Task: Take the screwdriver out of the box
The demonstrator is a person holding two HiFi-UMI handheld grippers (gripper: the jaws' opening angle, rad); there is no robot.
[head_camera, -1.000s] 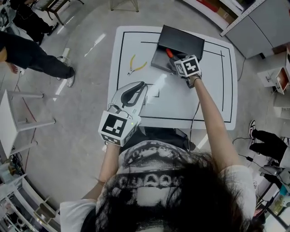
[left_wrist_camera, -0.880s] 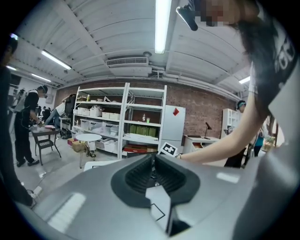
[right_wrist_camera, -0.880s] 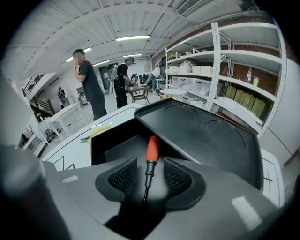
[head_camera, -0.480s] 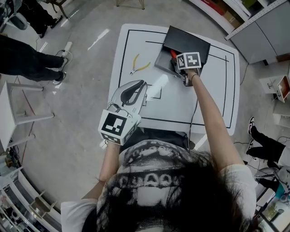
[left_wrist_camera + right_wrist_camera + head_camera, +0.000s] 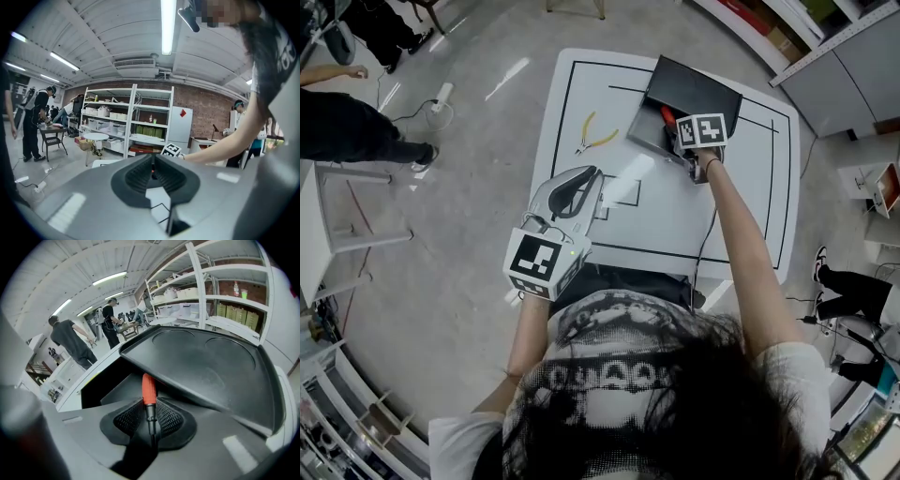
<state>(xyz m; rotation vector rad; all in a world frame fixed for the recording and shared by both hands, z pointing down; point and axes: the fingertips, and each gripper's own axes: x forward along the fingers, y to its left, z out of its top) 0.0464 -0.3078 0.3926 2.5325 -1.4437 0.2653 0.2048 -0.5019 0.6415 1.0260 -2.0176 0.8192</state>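
Right gripper view: closing right gripper (image 5: 149,409) jaws around red-handled screwdriver (image 5: 148,386), lying inside open black box (image 5: 201,364) on white counter (image 5: 675,220). Holding left gripper (image 5: 592,178) at counter's near edge, clenching its empty jaws.

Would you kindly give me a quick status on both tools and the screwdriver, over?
Left tool shut, empty. Right tool closing on the screwdriver, pads at its shaft, red handle inside the open box. Nothing blocking the lift.
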